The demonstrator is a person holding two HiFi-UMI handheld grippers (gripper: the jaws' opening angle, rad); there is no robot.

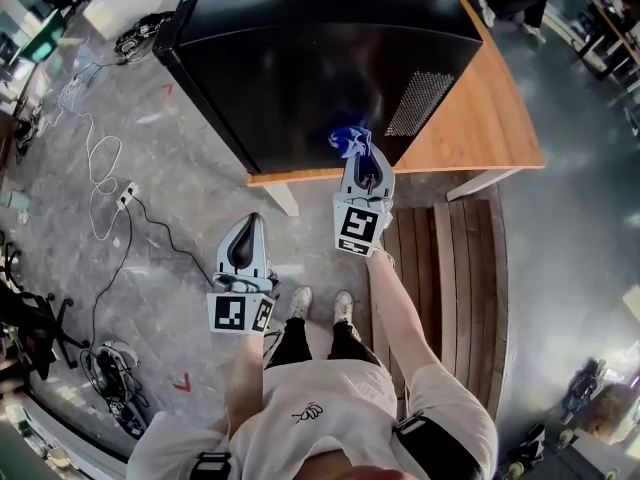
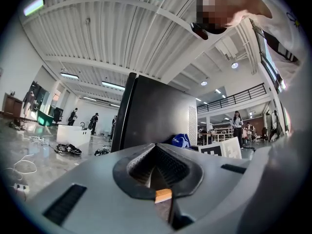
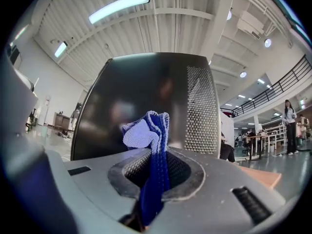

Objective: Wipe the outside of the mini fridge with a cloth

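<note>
The black mini fridge [image 1: 320, 58] stands on a wooden table [image 1: 480, 128], its glossy side facing me. My right gripper [image 1: 362, 164] is shut on a blue cloth [image 1: 350, 140], held just in front of the fridge's lower side, near a perforated vent panel [image 1: 418, 103]. In the right gripper view the blue cloth [image 3: 148, 145] sticks up from the closed jaws, with the fridge [image 3: 141, 101] close behind. My left gripper [image 1: 243, 240] hangs lower and to the left over the floor, shut with nothing in it; its view shows the fridge [image 2: 156, 116] further off.
Cables and a power strip [image 1: 125, 196] lie on the floor at the left. A wooden bench [image 1: 460, 268] sits under the table at the right. Office chair legs [image 1: 30, 328] stand at the far left. The person's feet [image 1: 320, 303] are below the table edge.
</note>
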